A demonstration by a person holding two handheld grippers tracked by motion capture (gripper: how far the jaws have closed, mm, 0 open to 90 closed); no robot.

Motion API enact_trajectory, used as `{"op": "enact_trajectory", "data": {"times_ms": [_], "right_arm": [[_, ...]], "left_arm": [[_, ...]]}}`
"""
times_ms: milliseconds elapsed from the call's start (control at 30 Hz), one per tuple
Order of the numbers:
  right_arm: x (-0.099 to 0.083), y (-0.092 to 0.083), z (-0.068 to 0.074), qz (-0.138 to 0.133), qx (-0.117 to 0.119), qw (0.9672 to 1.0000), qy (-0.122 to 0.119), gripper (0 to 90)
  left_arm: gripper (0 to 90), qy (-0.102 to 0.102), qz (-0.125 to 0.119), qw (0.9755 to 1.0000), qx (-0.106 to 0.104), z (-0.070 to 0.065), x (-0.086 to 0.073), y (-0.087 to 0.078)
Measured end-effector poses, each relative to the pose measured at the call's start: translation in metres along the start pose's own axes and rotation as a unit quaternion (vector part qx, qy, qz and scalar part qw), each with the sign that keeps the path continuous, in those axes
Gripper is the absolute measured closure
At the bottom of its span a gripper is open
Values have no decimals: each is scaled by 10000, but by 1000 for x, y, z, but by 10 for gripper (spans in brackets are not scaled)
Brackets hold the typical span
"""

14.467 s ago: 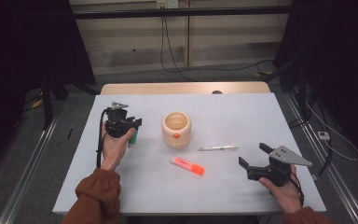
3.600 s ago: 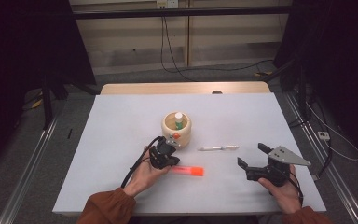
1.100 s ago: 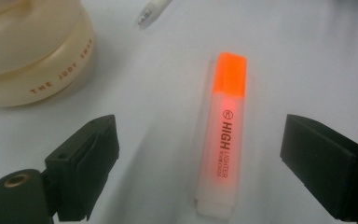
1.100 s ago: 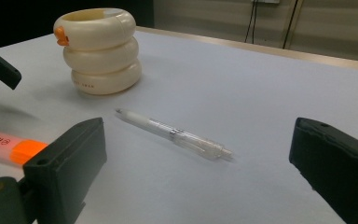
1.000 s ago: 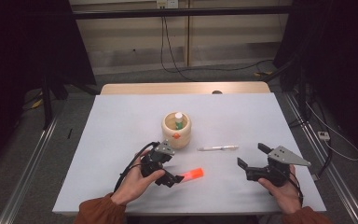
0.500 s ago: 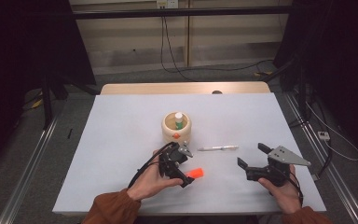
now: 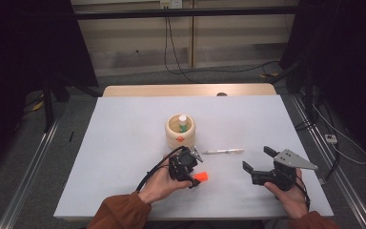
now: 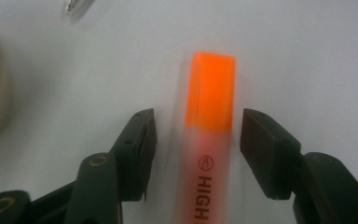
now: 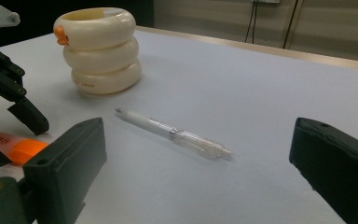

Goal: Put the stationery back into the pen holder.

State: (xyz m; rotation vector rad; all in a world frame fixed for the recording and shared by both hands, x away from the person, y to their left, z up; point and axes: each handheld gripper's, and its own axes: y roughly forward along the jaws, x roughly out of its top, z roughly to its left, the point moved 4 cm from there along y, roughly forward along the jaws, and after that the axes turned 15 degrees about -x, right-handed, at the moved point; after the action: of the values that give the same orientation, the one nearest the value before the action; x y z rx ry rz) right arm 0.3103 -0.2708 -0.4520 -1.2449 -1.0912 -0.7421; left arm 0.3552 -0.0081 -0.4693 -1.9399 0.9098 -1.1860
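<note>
An orange highlighter (image 7: 200,177) lies flat on the white table (image 7: 124,143), near the front centre. My left gripper (image 7: 193,176) is down over it. In the left gripper view the highlighter (image 8: 209,93) sits between the jaws of my left gripper (image 8: 196,135), which have just been closing. A thin gap still shows on each side, so the pads do not press on it. My right gripper (image 7: 256,159) rests open at the front right, with nothing between the jaws. In the right gripper view my right gripper (image 9: 198,135) faces a clear pen (image 9: 172,133).
A cream ringed cup (image 7: 180,133) stands mid-table with a green-and-white item (image 7: 183,123) inside. The pen (image 7: 224,151) lies to its right, between the two hands. In the right gripper view the cup (image 9: 100,51) stands behind the pen. A wooden strip borders the far edge.
The left hand has slid right along the highlighter to its orange cap end, and its jaws have narrowed around it. The right hand, pen and cup have not moved.
</note>
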Motion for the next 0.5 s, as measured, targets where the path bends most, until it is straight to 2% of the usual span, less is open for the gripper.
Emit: {"op": "enact_trajectory", "data": {"times_ms": [33,67,100,167,267,300,367,500], "right_arm": [[0,0,0,-2,-1,10000,19,34],[0,0,0,-4,-10,10000,21,34],[0,0,0,-7,-13,10000,20,34],[0,0,0,-1,-3,10000,3,34],[0,0,0,-1,-3,10000,-1,34],[0,0,0,-1,-3,10000,0,34],[0,0,0,-2,-6,10000,-3,34],[0,0,0,-2,-10,10000,10,34]], "left_arm": [[465,66,80,9999,24,0,0,-1],[465,25,11,10000,37,-1,0,1],[466,59,97,9998,185,-2,0,0],[482,116,89,9997,184,-3,0,2],[498,94,113,9997,179,-4,0,2],[502,81,203,9993,310,-4,1,1],[513,93,145,9997,190,-5,1,2],[562,91,221,9996,159,-6,2,2]]}}
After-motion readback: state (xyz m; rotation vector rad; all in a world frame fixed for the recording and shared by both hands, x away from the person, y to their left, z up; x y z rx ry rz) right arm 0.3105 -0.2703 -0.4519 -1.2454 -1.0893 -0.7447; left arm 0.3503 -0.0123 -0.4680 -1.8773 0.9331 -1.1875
